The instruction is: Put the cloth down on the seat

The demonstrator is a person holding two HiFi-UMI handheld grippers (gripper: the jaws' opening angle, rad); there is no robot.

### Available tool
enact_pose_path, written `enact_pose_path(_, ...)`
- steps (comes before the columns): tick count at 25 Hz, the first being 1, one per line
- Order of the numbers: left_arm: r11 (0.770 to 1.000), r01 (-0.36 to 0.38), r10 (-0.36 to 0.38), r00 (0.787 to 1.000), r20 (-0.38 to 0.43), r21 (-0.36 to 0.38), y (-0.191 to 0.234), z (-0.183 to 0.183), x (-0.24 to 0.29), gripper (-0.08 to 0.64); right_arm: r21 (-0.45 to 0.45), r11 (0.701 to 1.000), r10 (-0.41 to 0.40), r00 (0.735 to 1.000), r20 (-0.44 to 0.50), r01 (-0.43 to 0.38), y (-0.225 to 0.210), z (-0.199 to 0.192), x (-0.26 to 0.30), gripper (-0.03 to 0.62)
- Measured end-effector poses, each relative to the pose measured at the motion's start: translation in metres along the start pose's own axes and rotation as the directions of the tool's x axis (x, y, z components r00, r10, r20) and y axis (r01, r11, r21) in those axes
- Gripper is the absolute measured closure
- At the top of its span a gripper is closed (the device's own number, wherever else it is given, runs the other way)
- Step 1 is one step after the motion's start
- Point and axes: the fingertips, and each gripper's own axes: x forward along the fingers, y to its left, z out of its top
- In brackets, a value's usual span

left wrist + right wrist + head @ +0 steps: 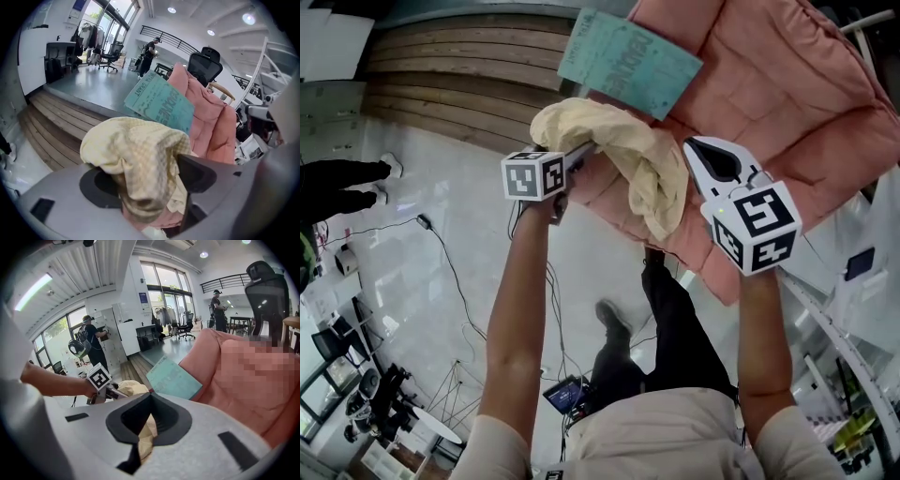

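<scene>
Task's thing: a pale yellow checked cloth [619, 150], bunched and slung in an arc between the two grippers; it is held in the air over the near edge of the seat and is not yet laid down

Seat: a pink padded seat [787, 103]; a teal printed sheet [628, 61] lies on it, just beyond the cloth

Left gripper [145, 164]: its fingers [201, 176] are spread wide apart; the cloth is draped loosely over and between them and is not pressed by either

Right gripper [148, 420]: its fingers are brought together on a narrow fold of the cloth, which is seen running down into the slit between them; this end is judged to be the one that carries the cloth

Long axis: the cloth runs across from the left gripper to the right gripper, with its thick hanging end by the right one

Key relation: the seat lies ahead of and below both sets of fingers; the right gripper is over the pink padding, while the left one is at the seat's edge, partly over the floor [478, 197]

Contact: whether the hanging end touches the padding cannot be told

Next move, as judged: the right end is to be lowered forward onto bare padding and let go, clear of the teal sheet
</scene>
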Motion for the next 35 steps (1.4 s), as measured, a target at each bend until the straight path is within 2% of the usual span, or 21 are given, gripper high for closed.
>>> enact_pose_path(8, 0.998, 0.05, -0.051, 0.999, 0.009, 0.03, -0.027, -0.014, -0.046, 0.221, -0.027, 1.0, 0.006, 1.0, 0.023, -0.006, 0.035, 0.021, -0.018, 0.6)
enact_pose_path(14, 0.997, 0.041, -0.044, 0.998, 0.039, 0.071, -0.047, -0.011, -0.089, 0.221, -0.045, 0.999, 0.009, 0.999, 0.049, -0.007, 0.059, 0.04, -0.036, 0.6)
enact_pose_path(17, 0.995, 0.047, -0.054, 0.996, 0.072, 0.092, -0.058, -0.006, -0.118, 0.221, -0.054, 0.998, 0.011, 0.998, 0.067, -0.008, 0.073, 0.052, -0.05, 0.6)
enact_pose_path(22, 0.984, 0.052, -0.08, 0.983, 0.164, 0.169, -0.089, 0.017, -0.179, 0.221, -0.079, 0.997, 0.016, 0.995, 0.101, -0.008, 0.1, 0.075, -0.075, 0.6)
enact_pose_path(28, 0.961, 0.037, -0.123, 0.945, 0.304, 0.274, -0.135, 0.043, -0.273, 0.222, -0.11, 0.994, 0.027, 0.987, 0.158, -0.01, 0.143, 0.105, -0.116, 0.6)
enact_pose_path(32, 0.95, 0.029, -0.163, 0.896, 0.414, 0.312, -0.164, 0.056, -0.338, 0.234, -0.124, 0.992, 0.049, 0.976, 0.214, -0.023, 0.17, 0.124, -0.149, 0.6)
enact_pose_path(35, 0.943, 0.005, -0.179, 0.852, 0.493, 0.334, -0.187, 0.066, -0.393, 0.295, -0.128, 0.991, 0.08, 0.961, 0.264, -0.047, 0.19, 0.145, -0.18, 0.6)
